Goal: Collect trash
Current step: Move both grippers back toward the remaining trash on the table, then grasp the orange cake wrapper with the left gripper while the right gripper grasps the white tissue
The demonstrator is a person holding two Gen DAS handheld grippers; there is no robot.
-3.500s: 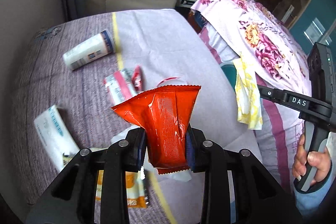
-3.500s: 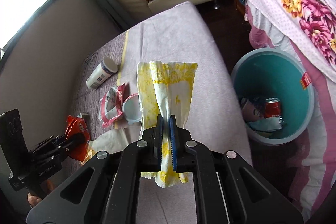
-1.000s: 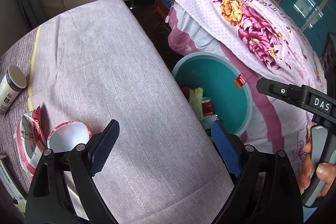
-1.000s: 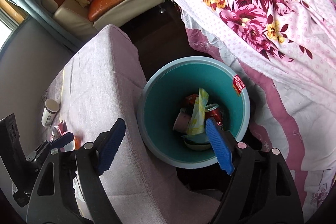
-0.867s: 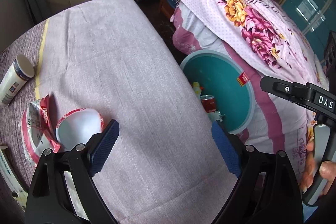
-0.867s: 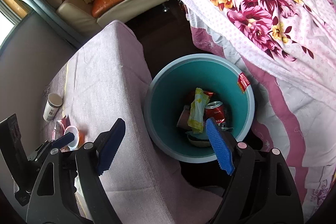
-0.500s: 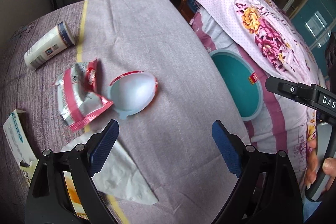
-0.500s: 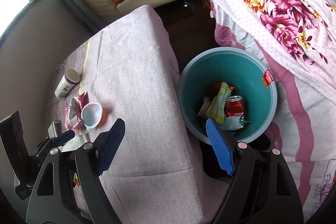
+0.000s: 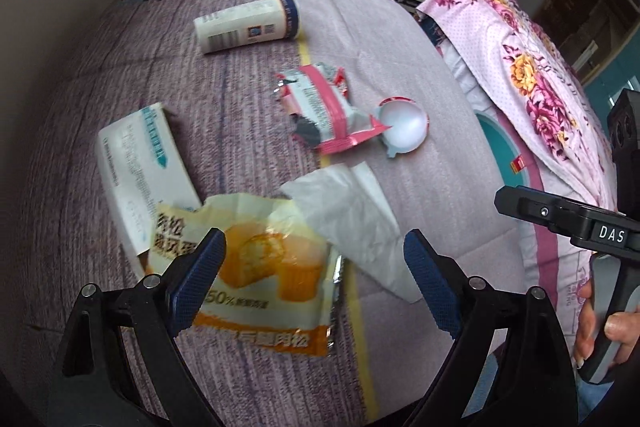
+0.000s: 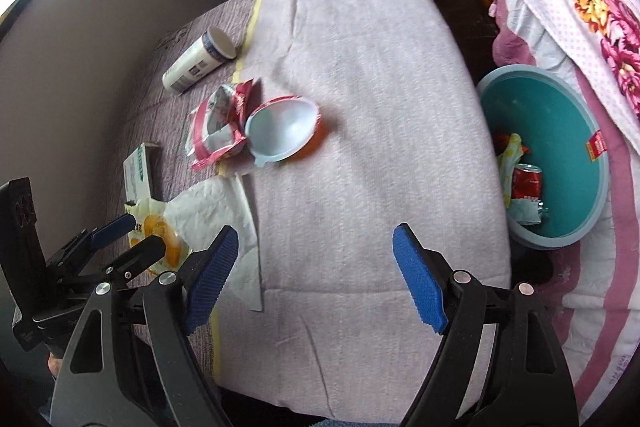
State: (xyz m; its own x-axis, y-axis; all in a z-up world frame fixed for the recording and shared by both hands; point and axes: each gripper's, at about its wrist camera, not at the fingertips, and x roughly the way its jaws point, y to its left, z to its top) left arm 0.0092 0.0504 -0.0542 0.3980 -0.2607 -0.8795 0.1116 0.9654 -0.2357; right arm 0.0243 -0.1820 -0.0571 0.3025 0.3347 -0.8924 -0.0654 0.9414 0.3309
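Both tools, left [image 9: 314,277] and right [image 10: 314,277], gape wide, empty. Bin [image 10: 576,227] holds a can [image 10: 527,182] and wrappers. Bottle [image 9: 248,24], box [image 9: 140,171], wrapper [image 9: 264,275], tissue [image 9: 360,215], cup [image 9: 404,127] remain on counter [image 10: 380,67].

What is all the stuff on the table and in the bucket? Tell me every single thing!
Bottle: one, white with a blue band, lying on its side at the table's far end.
Snack wrapper: one, pink and white, mid-table.
Cup: one, white inside with a red rim, touching the pink wrapper.
Box: one, white and teal, left side.
Cake wrapper: one, orange and cream, near edge.
Tissue: one, white, beside the cake wrapper.
Bin: one, teal, on the floor right of the table.
Can: one, red, in the bin.
Left gripper: open.
Right gripper: open.
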